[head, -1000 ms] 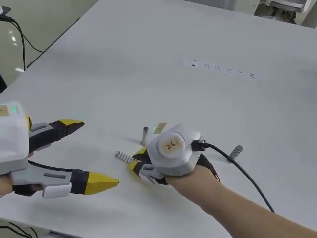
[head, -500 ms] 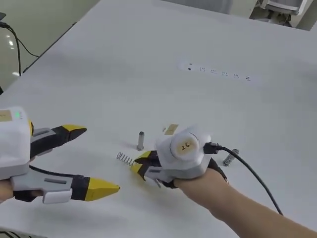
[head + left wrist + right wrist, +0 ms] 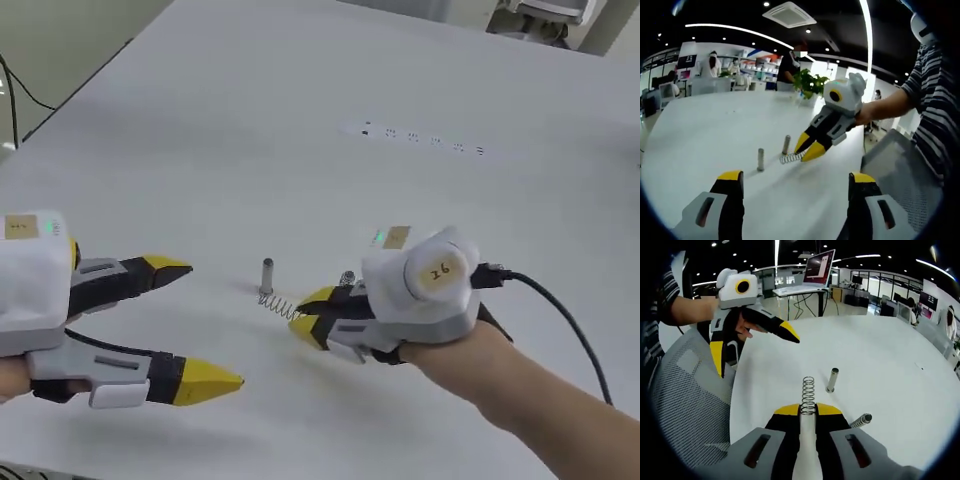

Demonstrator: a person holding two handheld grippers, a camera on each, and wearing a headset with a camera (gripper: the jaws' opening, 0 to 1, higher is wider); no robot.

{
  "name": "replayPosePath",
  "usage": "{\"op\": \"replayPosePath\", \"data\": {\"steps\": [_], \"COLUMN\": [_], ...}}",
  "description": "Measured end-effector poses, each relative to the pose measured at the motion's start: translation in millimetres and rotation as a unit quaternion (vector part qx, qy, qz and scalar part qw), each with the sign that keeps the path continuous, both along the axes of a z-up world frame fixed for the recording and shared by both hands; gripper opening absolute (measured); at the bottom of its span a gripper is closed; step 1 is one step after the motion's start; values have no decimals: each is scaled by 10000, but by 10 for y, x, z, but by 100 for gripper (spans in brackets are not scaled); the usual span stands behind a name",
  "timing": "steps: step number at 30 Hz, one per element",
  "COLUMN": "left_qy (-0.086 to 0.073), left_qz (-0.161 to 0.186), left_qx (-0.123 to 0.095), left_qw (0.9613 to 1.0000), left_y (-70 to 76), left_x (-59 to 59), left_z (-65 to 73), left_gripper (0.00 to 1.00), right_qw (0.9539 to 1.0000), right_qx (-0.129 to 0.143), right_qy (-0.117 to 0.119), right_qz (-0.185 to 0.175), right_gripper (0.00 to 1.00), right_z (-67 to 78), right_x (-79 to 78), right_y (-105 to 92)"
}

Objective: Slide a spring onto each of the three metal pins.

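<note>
White workbench [image 3: 300,120], bare metal pin [image 3: 267,272] standing upright, spring-sleeved pin [image 3: 861,420] near it, socket strip [image 3: 420,138] well beyond

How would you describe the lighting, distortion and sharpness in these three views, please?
Head view: soft, even light, faint shadows on the table. Left gripper view: fisheye curves the table, ceiling strips glare. Right gripper view: same bending, spring sharp in the right tongs.

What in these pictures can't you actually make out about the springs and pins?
- Head view: one pin is mostly hidden behind the right gripper.
- Right gripper view: the coiled piece is partly covered by a jaw, so I cannot tell whether it is a bare spring or one on a pin.
- Right gripper view: the rear end of the gripped spring is hidden between the jaws.
</note>
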State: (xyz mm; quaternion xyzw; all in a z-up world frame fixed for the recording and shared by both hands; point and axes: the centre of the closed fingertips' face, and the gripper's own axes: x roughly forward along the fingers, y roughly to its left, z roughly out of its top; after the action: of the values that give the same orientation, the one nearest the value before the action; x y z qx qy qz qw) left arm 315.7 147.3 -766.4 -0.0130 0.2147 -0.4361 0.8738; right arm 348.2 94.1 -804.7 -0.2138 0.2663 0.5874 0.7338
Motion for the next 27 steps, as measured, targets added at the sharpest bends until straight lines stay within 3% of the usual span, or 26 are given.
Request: {"op": "replayPosePath", "data": {"steps": [4,12,16,18,27], "left_qy": [77,71,69,69,4], "left_qz": [-73,-456,-688,-802,-1197], "left_qx": [-56,-12,2,20,40], "left_qw": [9999,9989,9976,9968,9928], "left_y": [-55,-258,-366,-414,-610], "left_x": [17,34,40,45,85], "left_z": [-4,-35,-39,-49,-56], "left_gripper": [78,70,67,64,50], "right_qw": [10000,9951,9953,9924,9849], "right_qx": [-27,-441,-353,-393,-394], "right_qy": [-61,-533,-469,-630,-829], "right_qz": [70,705,776,978,1467], "right_gripper": [8,8,8,8,8], "right_z": [53,57,65,62,141], "right_x": [-22,-129,-175,-188,-224], "right_y": [-87,-236,-271,-294,-413]}}
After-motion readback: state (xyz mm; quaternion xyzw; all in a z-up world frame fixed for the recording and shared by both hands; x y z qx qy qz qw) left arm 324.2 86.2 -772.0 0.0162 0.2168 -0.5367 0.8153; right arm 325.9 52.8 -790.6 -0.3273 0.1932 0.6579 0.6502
